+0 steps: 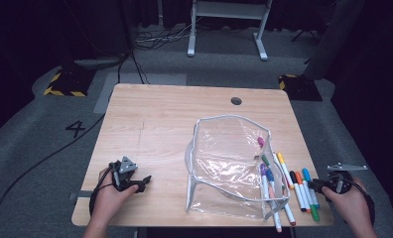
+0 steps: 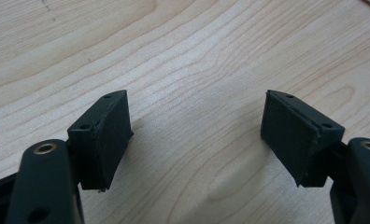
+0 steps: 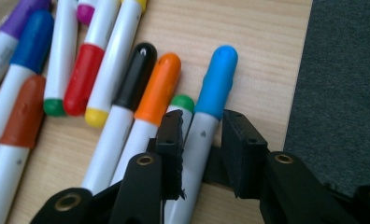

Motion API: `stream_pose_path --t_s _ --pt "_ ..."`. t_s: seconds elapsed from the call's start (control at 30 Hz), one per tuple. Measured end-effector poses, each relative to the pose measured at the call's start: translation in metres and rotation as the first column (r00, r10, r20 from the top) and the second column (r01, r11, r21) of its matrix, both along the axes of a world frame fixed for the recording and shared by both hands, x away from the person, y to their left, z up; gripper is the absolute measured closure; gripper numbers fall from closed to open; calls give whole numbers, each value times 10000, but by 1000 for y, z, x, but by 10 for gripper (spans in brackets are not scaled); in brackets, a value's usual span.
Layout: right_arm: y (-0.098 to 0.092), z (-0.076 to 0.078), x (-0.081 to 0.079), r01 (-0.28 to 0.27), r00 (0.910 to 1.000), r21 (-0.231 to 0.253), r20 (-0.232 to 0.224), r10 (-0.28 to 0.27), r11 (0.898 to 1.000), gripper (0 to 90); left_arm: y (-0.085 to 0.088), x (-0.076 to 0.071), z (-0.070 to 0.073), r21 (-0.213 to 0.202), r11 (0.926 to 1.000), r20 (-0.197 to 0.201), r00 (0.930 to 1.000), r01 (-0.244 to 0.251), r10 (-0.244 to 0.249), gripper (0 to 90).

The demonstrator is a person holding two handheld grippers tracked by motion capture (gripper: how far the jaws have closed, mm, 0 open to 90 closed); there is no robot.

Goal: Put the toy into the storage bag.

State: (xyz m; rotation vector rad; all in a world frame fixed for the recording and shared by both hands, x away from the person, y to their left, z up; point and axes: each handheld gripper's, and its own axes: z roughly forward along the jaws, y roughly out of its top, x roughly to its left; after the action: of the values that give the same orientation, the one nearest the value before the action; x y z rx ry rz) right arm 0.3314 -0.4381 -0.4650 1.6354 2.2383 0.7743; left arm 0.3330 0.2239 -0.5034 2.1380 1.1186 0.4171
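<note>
Several coloured markers (image 1: 296,188) lie in a row on the wooden table (image 1: 160,129), at its near right, beside a clear zip pouch (image 1: 229,158). My right gripper (image 1: 319,186) is low over the row's right end. In the right gripper view its jaws (image 3: 201,135) straddle the white barrel of the light-blue-capped marker (image 3: 216,84). The left pad touches the barrel and a slim gap shows at the right pad. The marker lies flat on the wood. My left gripper (image 1: 144,181) rests at the near left, open (image 2: 197,126) over bare wood.
An orange marker (image 3: 157,88), a black one (image 3: 134,77) and a green cap (image 3: 182,102) lie just left of the blue marker. The table's right edge and grey carpet (image 3: 342,93) are close by. More markers show through the pouch's right side (image 1: 266,173).
</note>
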Motion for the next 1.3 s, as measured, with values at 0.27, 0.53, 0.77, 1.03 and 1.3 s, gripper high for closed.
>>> stream_pose_path --t_s 0.27,0.53,0.77,1.03,1.3 --pt "6 7 20 109 9999 -432 -30 -111 9990 697 0 0 0 2 10000 4 10000 -1 1 245" --pt "9 6 34 299 9988 -661 -376 -324 9974 706 0 0 0 -3 10000 -2 10000 6 -6 244" --pt "13 5 39 446 9975 -883 -512 -492 9951 703 0 0 0 34 10000 -7 10000 68 -68 245" --pt "19 2 46 509 9952 -1080 -775 -595 9928 710 0 -1 0 14 10000 -11 10000 56 -56 245" --pt "24 -1 51 1036 9889 -1038 -955 -1136 9892 743 0 -1 0 22 10000 -10 10000 71 -71 244"
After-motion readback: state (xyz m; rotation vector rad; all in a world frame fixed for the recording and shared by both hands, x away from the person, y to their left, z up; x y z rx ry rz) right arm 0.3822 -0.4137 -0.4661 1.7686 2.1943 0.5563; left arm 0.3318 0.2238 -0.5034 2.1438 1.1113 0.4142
